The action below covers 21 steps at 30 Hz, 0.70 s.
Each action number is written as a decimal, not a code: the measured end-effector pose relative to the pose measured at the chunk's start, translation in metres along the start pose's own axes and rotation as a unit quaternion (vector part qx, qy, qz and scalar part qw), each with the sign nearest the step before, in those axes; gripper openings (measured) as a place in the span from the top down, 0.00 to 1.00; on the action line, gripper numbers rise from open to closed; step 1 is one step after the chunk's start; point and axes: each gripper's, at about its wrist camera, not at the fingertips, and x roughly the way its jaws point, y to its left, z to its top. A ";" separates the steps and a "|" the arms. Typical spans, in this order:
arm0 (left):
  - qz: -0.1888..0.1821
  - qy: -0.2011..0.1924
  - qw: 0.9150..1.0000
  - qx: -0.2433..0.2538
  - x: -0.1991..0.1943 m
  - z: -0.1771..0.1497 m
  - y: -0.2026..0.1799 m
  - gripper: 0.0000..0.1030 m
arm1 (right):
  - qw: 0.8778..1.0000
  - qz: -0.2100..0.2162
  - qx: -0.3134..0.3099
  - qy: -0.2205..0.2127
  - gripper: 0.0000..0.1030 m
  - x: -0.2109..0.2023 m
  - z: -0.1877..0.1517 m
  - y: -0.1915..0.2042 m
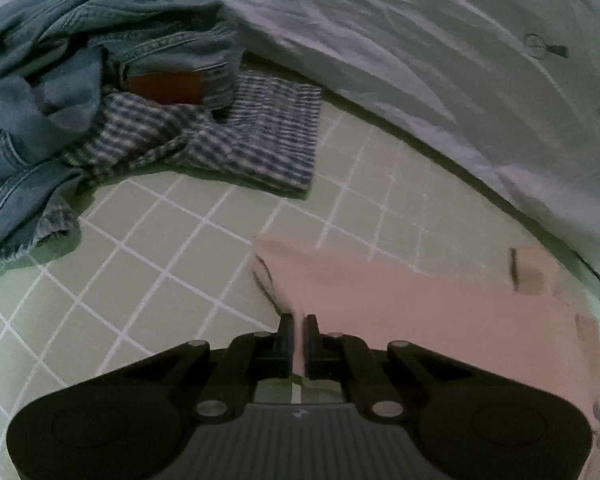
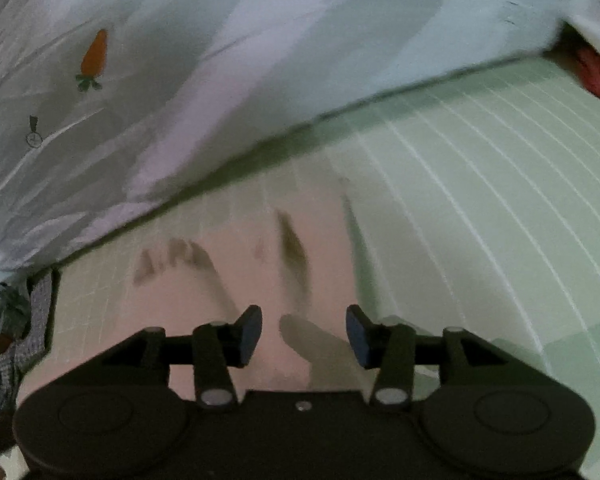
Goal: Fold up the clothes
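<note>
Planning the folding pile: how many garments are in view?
3: pink garment pinched in the left tool; denim jeans far left; striped garment partly under them. More may hide underneath.

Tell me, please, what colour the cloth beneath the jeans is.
Blue-and-white striped cloth, under the jeans; left wrist view.

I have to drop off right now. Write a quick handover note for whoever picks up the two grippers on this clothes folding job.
Left gripper: shut on an edge of the pink garment.
Right gripper: open, holding nothing, poised over the same pink garment; that view is motion-blurred.
The pink garment lies partly spread on the green grid mat, near the pale quilt.
Unfolded pile at the mat's far left: denim jeans on top of a blue striped garment.
Done: no finished fold is visible.
Left: probably grip the pink garment with the right gripper, fold it, then the jeans and striped piece.
</note>
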 end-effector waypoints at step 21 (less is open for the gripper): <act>-0.221 0.113 0.952 0.181 -0.090 -0.156 -0.160 0.86 | 0.996 -0.053 0.069 -0.011 0.57 -0.122 -0.112 -0.092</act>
